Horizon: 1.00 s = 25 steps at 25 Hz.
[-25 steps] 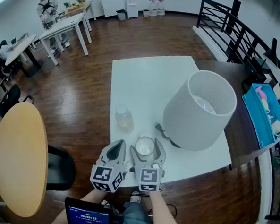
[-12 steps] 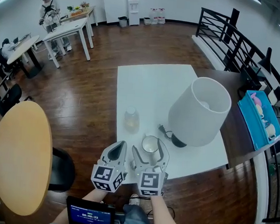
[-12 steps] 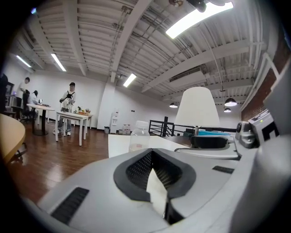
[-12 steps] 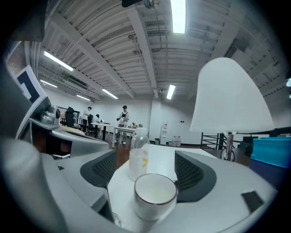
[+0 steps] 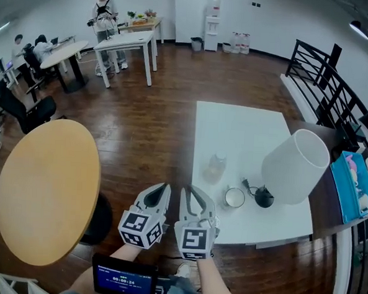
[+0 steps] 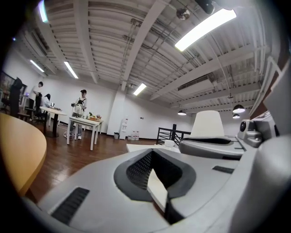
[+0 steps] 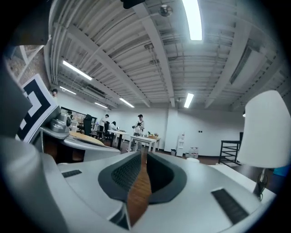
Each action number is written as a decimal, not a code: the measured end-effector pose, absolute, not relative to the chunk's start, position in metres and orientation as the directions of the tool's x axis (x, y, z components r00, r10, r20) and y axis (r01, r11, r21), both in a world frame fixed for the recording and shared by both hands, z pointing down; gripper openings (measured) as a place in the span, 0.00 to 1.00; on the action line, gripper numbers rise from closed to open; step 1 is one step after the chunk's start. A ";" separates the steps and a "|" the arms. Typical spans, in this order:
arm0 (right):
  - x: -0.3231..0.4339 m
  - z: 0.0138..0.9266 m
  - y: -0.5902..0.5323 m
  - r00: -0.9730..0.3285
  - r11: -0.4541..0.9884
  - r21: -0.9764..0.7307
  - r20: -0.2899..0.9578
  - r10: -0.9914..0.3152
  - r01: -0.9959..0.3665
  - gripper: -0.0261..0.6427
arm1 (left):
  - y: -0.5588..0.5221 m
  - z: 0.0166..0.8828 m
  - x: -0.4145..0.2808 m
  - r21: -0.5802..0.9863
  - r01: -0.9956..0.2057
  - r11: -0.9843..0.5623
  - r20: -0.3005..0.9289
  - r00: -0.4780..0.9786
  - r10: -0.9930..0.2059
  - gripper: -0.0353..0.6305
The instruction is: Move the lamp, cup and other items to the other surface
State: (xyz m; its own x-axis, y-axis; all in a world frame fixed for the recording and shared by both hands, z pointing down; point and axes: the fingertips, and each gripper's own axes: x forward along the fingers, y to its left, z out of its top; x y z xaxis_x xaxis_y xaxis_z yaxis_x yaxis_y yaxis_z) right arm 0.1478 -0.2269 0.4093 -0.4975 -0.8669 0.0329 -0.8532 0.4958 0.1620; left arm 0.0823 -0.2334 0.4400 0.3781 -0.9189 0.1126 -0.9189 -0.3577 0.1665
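Observation:
The lamp, with its white shade [image 5: 295, 165] and dark base [image 5: 263, 196], stands on the white table [image 5: 235, 124]. The cup [image 5: 234, 197] sits just left of the base, and a clear bottle [image 5: 215, 167] stands further left. Both grippers hang side by side off the table's near-left corner, over the wooden floor. My right gripper [image 5: 192, 193] has just been closing and is shut with nothing between its jaws [image 7: 142, 159]. My left gripper [image 5: 159, 190] is shut and empty [image 6: 152, 170]. The lamp shade [image 7: 266, 129] shows at the right of the right gripper view.
A round wooden table [image 5: 48, 188] stands to the left with a dark stool beside it. A black railing [image 5: 328, 84] and a blue box [image 5: 352, 188] lie right of the white table. People and white desks [image 5: 131, 44] are far back.
Both grippers have drawn back and up from the cup toward the left. The right jaws, open around the cup before, closed empty. The cup stays on the white table.

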 end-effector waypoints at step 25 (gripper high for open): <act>-0.028 0.358 -0.173 -0.764 0.759 0.087 -0.035 -0.645 -0.645 0.04 | -0.173 0.371 -0.058 0.131 -0.954 -0.269 -0.003 0.271 -0.963 0.07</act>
